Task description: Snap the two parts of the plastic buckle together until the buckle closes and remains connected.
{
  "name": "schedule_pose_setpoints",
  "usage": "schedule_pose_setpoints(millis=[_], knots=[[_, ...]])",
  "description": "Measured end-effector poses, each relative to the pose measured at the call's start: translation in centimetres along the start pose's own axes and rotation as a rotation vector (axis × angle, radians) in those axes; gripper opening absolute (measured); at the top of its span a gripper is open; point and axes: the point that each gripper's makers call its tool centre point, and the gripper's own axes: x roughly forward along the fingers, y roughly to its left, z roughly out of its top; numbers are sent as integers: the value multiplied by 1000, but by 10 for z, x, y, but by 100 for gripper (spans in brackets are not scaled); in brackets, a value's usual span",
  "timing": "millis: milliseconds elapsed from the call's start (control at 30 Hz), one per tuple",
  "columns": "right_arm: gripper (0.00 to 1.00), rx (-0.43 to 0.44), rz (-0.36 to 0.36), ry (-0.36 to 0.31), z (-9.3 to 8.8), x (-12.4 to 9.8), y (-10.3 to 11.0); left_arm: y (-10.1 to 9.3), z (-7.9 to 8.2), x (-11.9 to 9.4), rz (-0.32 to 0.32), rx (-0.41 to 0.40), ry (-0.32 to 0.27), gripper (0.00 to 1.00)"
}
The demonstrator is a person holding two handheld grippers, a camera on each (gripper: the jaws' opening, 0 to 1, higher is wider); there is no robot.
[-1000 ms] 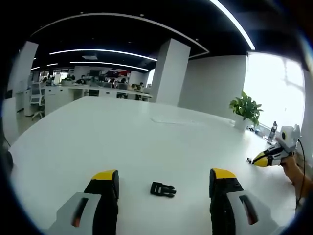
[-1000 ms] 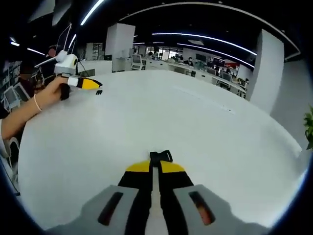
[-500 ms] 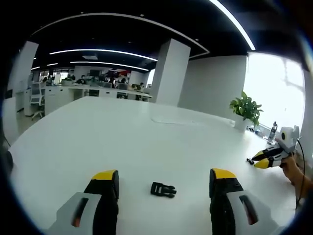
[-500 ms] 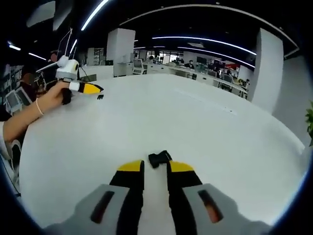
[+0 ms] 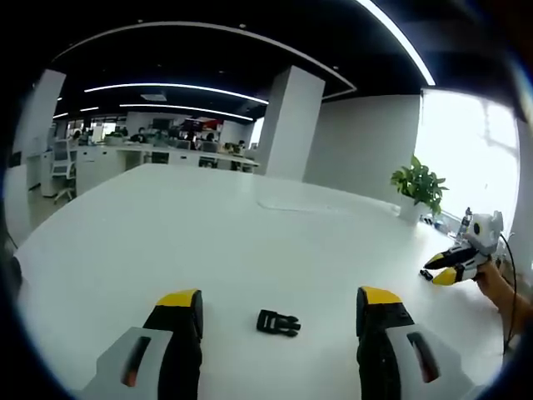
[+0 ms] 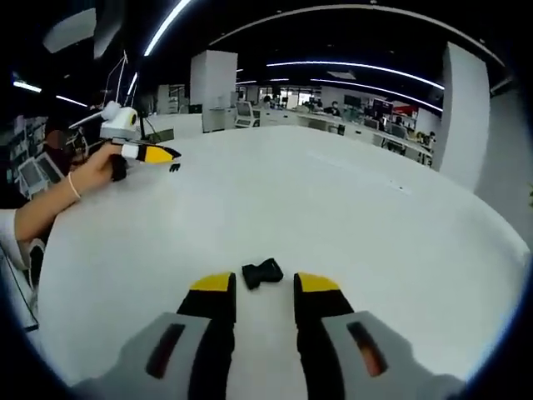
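Observation:
One black buckle part (image 5: 277,322) lies on the white table (image 5: 208,233), just ahead of and between the wide-apart jaws of my left gripper (image 5: 279,298), which is open and holds nothing. The other black buckle part (image 6: 262,272) lies on the table (image 6: 358,217) just past the yellow fingertips of my right gripper (image 6: 264,283), which is open and clear of it. In the left gripper view the right gripper (image 5: 454,268) shows at the far right with that part (image 5: 426,273) at its tip. In the right gripper view the left gripper (image 6: 146,152) shows at upper left, its part (image 6: 174,167) ahead of it.
A potted plant (image 5: 419,185) and a small bottle (image 5: 464,223) stand near the table's far right edge. A person's hand and forearm (image 6: 62,187) hold the left gripper. Office desks and a white pillar (image 5: 287,125) lie beyond the table.
My right gripper, shut on its buckle part a second ago, has opened and let it go; the part now rests on the table. The left gripper has stayed still.

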Motion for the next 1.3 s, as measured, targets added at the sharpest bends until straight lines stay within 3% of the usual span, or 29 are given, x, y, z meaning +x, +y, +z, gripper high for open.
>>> schedule_pose_setpoints(millis=[133,233,333,400,567,1067,1300], knots=[[41,9,-6,-15,-1,1,-10,0,0,0,0,-1,-1,76],[44,14,14,-31,-1,4,-15,0,0,0,0,1,0,76],[39,14,53,-50,-1,5,-9,0,-1,0,0,0,0,76],[33,-34,92,-69,2,7,-4,0,-1,-1,-1,-1,0,76],[18,-51,132,-67,2,6,6,-1,-1,-1,-1,-1,1,76],[17,-6,52,-51,2,3,0,0,0,0,-2,0,0,76],[17,32,-62,-28,-6,-5,-18,1,1,1,-2,-1,0,76]])
